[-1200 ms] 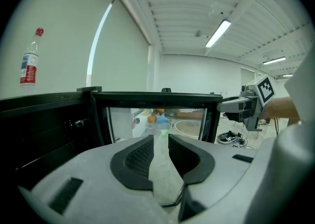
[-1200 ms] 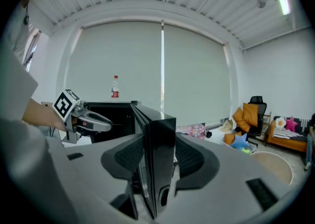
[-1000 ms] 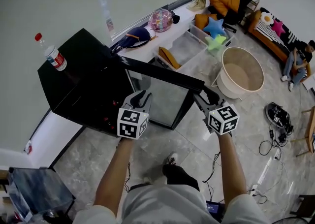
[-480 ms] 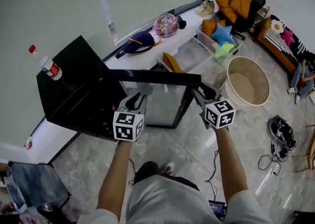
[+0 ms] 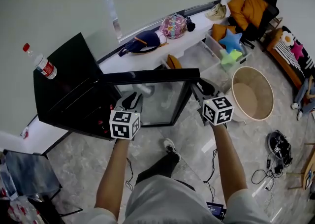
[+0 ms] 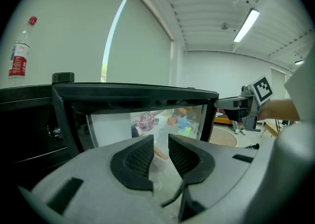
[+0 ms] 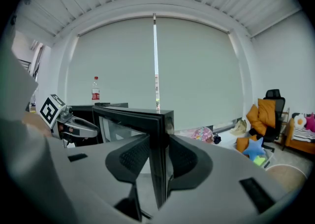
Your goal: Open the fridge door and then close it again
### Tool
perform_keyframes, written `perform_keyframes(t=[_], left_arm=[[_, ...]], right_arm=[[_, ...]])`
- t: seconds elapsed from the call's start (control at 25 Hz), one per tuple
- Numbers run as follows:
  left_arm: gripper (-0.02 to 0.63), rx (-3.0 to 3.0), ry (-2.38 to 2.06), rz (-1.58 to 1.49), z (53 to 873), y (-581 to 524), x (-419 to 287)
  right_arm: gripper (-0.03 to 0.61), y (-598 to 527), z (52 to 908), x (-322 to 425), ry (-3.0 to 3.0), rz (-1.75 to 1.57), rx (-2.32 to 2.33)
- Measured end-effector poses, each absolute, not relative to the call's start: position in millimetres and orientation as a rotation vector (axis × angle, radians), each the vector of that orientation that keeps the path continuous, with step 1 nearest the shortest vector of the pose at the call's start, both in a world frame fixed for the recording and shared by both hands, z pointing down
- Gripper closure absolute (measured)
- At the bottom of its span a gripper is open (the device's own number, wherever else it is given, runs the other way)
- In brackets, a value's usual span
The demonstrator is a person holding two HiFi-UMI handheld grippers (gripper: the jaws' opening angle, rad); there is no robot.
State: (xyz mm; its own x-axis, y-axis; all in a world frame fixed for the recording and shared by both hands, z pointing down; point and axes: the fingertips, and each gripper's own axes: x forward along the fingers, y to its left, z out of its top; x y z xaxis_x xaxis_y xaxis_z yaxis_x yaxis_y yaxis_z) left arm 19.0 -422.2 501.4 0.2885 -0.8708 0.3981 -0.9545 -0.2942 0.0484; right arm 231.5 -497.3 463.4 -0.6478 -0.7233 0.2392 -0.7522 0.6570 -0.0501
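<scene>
Fridge door (image 5: pixel 147 76) edge, in closing right claw (image 5: pixel 198 85)

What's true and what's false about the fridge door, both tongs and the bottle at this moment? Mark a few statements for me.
1. The fridge door stands open. True.
2. The right tongs hold nothing. False: the door's free edge sits between them, and they have just been closing on it.
3. The left tongs grip the door. False: their jaws stand slightly apart with nothing between them.
4. A bottle stands upright on top of the fridge. True.
</scene>
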Motion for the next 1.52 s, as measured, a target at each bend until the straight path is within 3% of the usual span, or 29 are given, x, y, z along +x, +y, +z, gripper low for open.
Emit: perform_keyframes(t=[0.76,1.52], left_arm=[[0.546,1.992,-1.876,0.367,526,-484,11],[0.545,1.775,-2.152,0.326,481,-471,-20]], right_arm=[[0.473,-607,462,200,-2.781,0.157,0.864],[0.457,-651,461,175,-2.821,0.129,0.589]])
